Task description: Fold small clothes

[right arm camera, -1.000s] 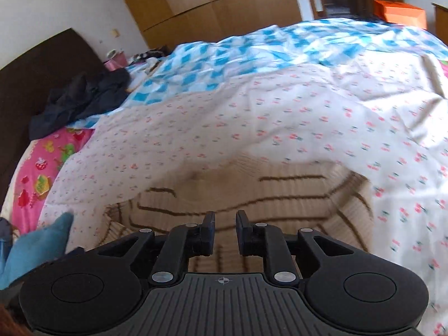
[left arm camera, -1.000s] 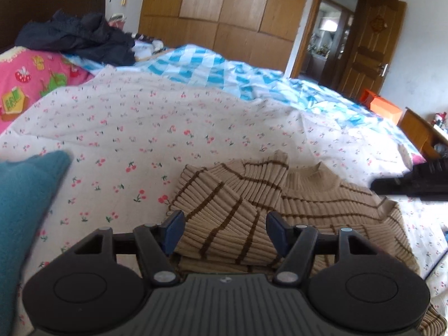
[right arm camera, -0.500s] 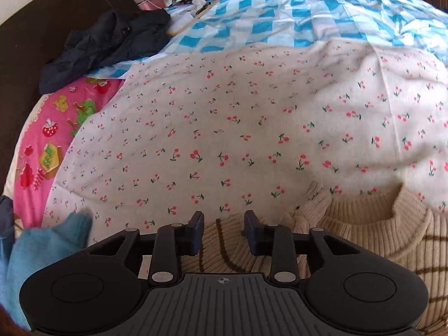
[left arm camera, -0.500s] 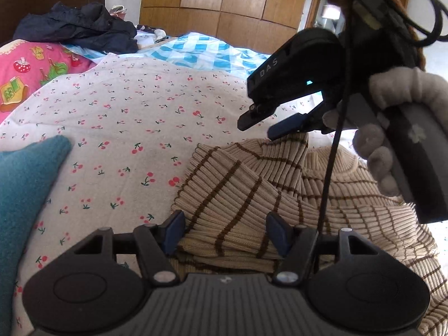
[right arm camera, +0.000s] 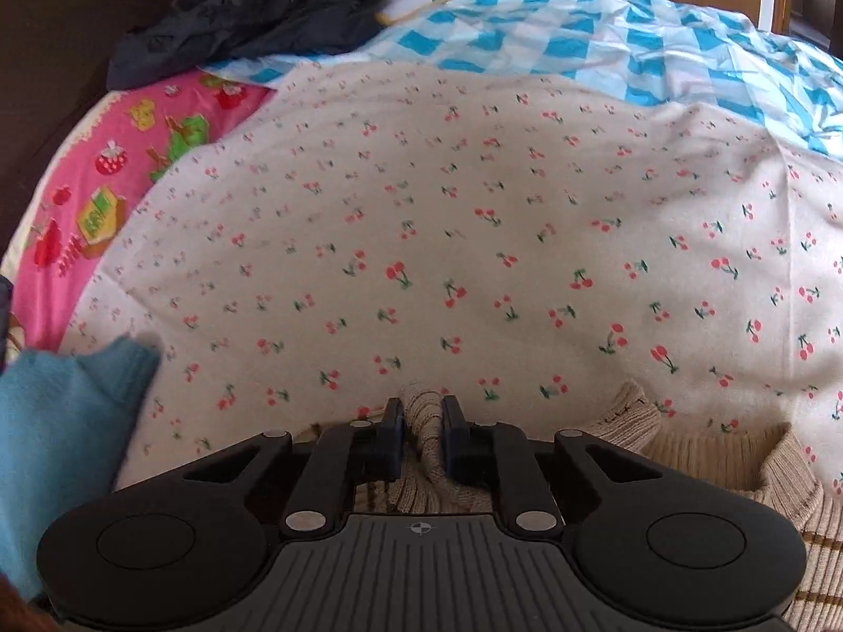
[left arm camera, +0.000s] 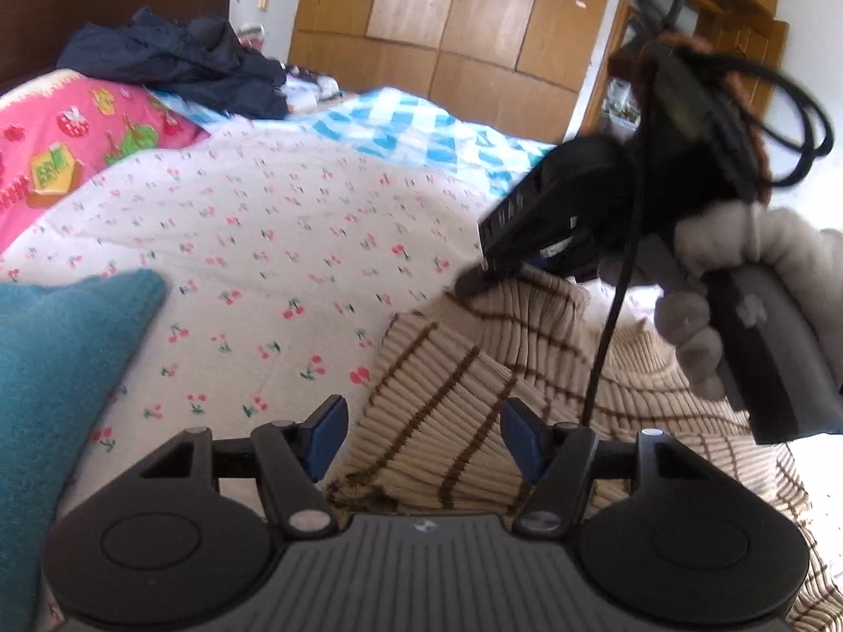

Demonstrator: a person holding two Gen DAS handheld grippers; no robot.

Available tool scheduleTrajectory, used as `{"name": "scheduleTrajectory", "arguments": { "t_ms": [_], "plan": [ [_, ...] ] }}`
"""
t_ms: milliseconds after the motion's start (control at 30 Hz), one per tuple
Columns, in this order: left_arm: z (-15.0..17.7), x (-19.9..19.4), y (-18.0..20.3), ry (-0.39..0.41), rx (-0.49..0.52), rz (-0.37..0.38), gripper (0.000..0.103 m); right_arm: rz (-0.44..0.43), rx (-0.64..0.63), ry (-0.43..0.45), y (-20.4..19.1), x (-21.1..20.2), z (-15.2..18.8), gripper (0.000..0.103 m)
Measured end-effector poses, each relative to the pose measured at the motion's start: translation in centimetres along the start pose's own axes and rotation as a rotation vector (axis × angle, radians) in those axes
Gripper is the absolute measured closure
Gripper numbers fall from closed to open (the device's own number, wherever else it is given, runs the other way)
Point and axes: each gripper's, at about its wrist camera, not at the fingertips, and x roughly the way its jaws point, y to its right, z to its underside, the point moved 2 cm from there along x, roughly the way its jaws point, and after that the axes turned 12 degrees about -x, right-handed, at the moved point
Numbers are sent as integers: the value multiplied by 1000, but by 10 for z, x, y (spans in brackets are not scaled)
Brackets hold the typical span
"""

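Note:
A beige ribbed sweater (left arm camera: 448,389) with brown stripes lies on the cherry-print sheet (left arm camera: 263,242), one sleeve folded across its body. My left gripper (left arm camera: 424,429) is open, its blue pads standing either side of the folded sleeve's near edge without pressing it. My right gripper (left arm camera: 495,276), held by a hand in a grey glove (left arm camera: 737,284), points down at the sleeve's far end. In the right wrist view the right gripper (right arm camera: 422,421) has its jaws closing, and the sleeve's cuff (right arm camera: 419,395) is bunched between them. The sweater's collar (right arm camera: 737,453) shows to its right.
A teal garment (left arm camera: 47,368) lies at the left, close to the left gripper. A pink pillow (left arm camera: 68,142) and a heap of dark clothes (left arm camera: 174,68) sit at the headboard. A blue checked quilt (left arm camera: 411,131) covers the far side. A black cable (left arm camera: 611,326) hangs over the sweater.
The right gripper swung in from the right edge to the sleeve's far end, opened wide, then closed around the cuff. The left gripper stayed where it was, still open.

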Motion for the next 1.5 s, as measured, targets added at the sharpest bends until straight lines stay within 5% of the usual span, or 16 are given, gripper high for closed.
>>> {"name": "scheduleTrajectory", "arguments": {
  "t_ms": [133, 300, 533, 733, 1033, 1267, 1333, 1400, 1500],
  "plan": [
    [-1, 0, 3, 45, 30, -27, 35, -5, -47, 104, -19, 4, -12, 88],
    [7, 24, 2, -68, 49, -69, 35, 119, -109, -24, -17, 52, 5, 78],
    [6, 22, -3, -62, 17, -58, 35, 43, -2, 155, 9, -46, 5, 71],
    [9, 10, 6, -11, 59, -35, 35, 123, 84, 124, 44, -127, 89, 71],
    [21, -3, 31, 36, 170, 0, 35, 258, 327, 117, 90, -167, 186, 71],
    [28, -2, 40, 14, 192, -16, 35, 157, 464, 77, 112, -141, 215, 66],
    [28, -2, 41, 13, 199, -26, 35, 145, 484, 86, 114, -136, 213, 71],
    [26, -4, 43, 16, 202, -31, 35, 101, 492, 116, 114, -143, 210, 94],
    [17, -6, 49, 39, 209, -17, 33, 93, 475, 207, 116, -170, 201, 95]
  ]
}}
